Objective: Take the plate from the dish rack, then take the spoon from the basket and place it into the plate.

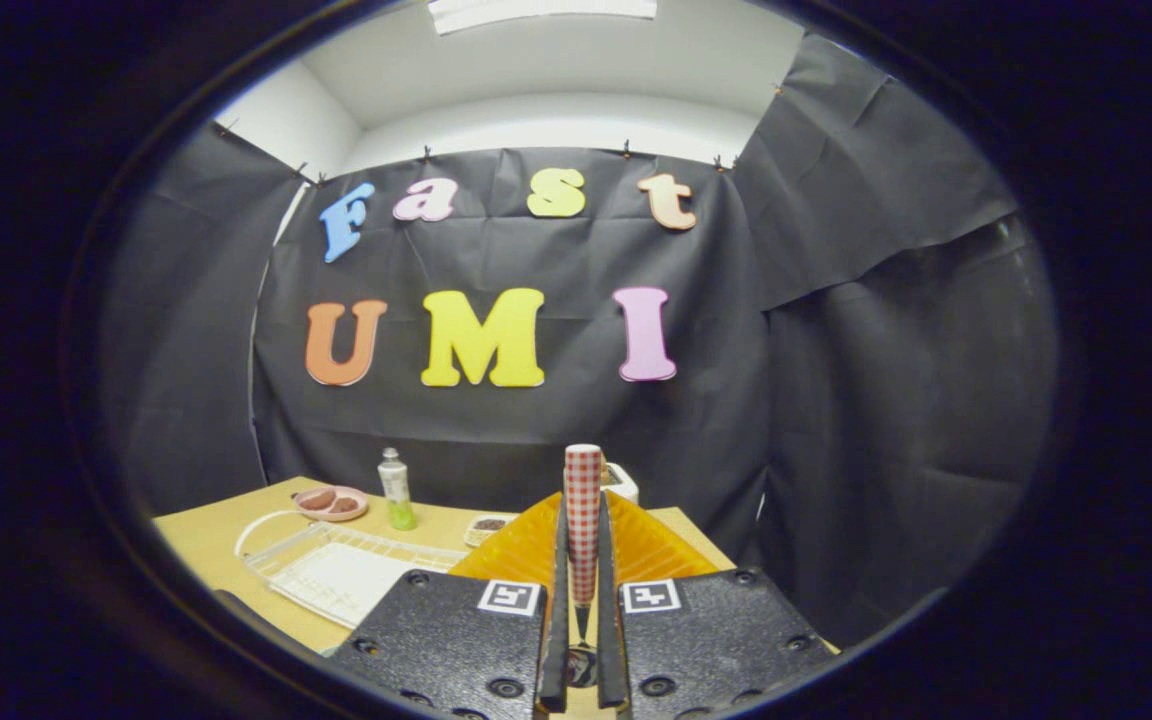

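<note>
Tongs point(582, 590) nearly closed, fingers raised

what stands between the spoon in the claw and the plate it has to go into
Nothing visible. The claw is shut on the spoon, handle upright, and the orange plate lies just beyond the fingers. The dish rack and bottle stand off to the side.

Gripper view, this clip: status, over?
Tool shut on red-checked spoon handle, held upright. Orange ribbed plate just beyond the fingers on the wooden table. White wire dish rack to the side. Nothing blocking.
</note>
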Available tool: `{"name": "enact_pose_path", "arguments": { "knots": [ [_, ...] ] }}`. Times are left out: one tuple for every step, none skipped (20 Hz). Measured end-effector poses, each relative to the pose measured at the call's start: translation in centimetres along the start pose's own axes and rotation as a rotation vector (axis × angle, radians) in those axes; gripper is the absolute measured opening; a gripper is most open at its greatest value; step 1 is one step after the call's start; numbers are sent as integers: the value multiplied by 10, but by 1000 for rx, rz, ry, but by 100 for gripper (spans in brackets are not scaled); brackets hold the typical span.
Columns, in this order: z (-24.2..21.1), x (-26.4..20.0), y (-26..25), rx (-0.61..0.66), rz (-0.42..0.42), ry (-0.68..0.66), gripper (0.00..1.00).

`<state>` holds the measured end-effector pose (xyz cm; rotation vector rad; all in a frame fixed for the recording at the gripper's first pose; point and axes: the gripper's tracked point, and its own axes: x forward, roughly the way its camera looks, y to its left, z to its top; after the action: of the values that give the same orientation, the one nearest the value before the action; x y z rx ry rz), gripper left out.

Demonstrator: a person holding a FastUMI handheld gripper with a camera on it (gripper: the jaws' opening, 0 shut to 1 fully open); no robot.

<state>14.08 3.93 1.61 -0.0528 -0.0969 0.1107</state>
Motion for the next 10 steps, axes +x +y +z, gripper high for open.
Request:
{"name": "enact_pose_path", "arguments": {
  "knots": [
    [-9,-10,14,-8,21,10,16],
    [-21,-18,25,-16,41,26,16],
    [-33,-28,39,-27,62,43,17],
    [-41,-34,50,-27,75,47,16],
    [-51,-42,62,-25,89,54,17],
    [-63,-49,75,-21,105,60,16],
    [-75,-55,89,-30,116,76,17],
    [-88,-61,101,-29,127,86,17],
    [-97,-64,113,-24,141,91,17],
    [-109,-66,126,-16,151,97,17]
  ]
}}
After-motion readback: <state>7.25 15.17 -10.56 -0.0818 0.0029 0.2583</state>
